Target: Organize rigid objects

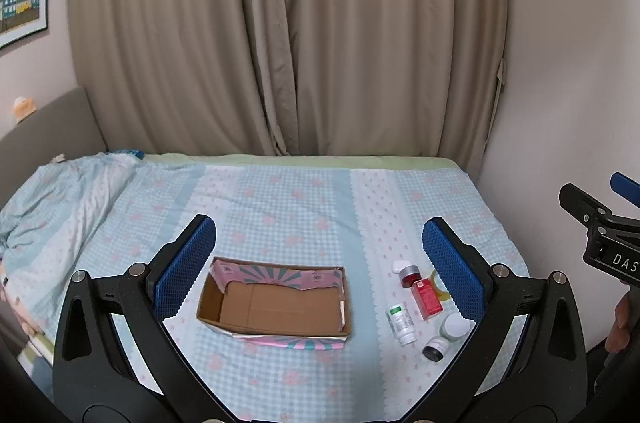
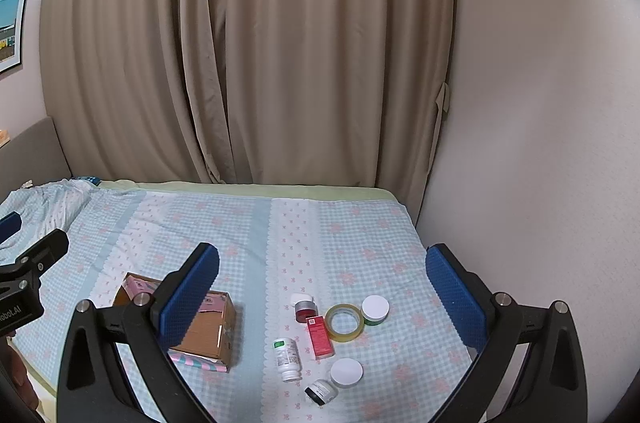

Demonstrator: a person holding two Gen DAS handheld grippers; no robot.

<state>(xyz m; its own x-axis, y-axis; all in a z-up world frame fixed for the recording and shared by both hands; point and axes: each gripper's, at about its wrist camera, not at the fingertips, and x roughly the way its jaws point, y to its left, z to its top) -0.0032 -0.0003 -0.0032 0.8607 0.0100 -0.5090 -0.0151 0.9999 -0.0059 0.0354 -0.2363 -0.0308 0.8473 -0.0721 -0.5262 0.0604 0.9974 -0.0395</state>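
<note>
On right tool (image 1: pixel 600 219) body — "DAS"; left tool (image 2: pixel 24 263) — "obot.AI".

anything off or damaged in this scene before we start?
The cardboard box has a ragged, torn back wall. Beside it, the white bottle, red carton and small black-capped jar lie on their sides on the bedsheet. Nothing spilled.
</note>
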